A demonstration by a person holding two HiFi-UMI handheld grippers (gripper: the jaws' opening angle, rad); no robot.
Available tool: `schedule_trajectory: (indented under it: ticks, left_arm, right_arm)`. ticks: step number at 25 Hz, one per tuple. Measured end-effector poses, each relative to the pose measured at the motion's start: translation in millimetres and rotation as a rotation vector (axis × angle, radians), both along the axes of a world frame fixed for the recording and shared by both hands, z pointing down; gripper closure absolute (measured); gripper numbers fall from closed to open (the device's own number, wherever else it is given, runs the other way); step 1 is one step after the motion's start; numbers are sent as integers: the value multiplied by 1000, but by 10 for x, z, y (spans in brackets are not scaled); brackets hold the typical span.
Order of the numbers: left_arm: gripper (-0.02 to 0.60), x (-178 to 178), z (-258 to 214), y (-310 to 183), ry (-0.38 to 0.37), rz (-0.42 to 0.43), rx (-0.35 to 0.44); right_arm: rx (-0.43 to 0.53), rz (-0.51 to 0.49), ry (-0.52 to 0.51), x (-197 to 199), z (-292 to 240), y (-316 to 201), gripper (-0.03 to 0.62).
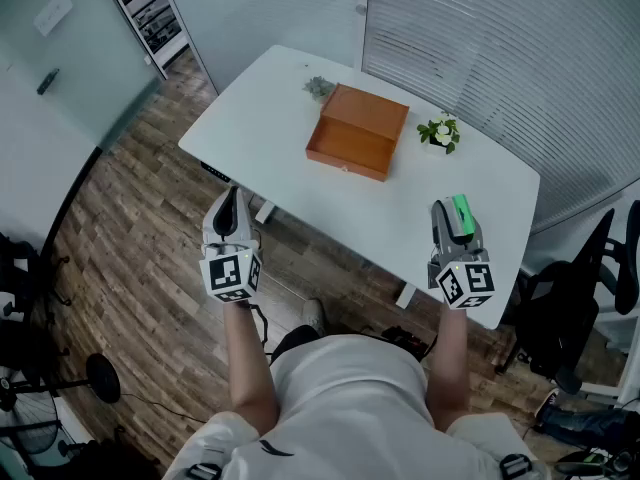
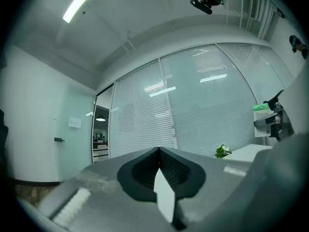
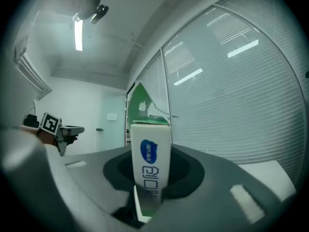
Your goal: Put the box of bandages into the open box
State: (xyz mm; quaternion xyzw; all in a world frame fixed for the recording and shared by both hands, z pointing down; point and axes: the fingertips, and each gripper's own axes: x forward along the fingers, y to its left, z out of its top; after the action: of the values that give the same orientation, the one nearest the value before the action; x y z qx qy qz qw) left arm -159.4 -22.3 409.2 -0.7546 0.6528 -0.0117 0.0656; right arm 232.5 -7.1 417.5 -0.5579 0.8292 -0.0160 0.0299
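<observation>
The box of bandages (image 3: 150,166), white with a blue logo and a green top, stands upright between the jaws of my right gripper (image 3: 148,187), which is shut on it. In the head view that gripper (image 1: 452,211) hovers over the table's near right edge with the green-topped box of bandages (image 1: 460,210) in it. An orange-brown wooden box (image 1: 358,131) sits mid-table, farther away and to the left. My left gripper (image 1: 230,198) is held off the table's near left edge. Its jaws (image 2: 159,153) are shut with nothing between them.
The white table (image 1: 260,118) carries a small white-flowered plant (image 1: 440,131) right of the wooden box and a grey-green plant (image 1: 318,87) behind it. Window blinds run behind the table. A dark office chair (image 1: 580,298) stands at right, over wooden floor.
</observation>
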Motion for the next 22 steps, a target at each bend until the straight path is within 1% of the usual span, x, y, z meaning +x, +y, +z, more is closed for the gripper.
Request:
schedule_trajectory:
  ticks: [4,9,22]
  left_arm:
    - [577,-24,-16,3,-1,1,1]
    - [577,-33,-6,1,-2,1,-3]
    - [577,-74,57,-52,4,5,-13]
  right_arm:
    - [-1,1,0,-27,-3,1,503]
    - [8,18,-35,23,-30,-3,502]
    - [-14,20,-8,-28,56,-35,500]
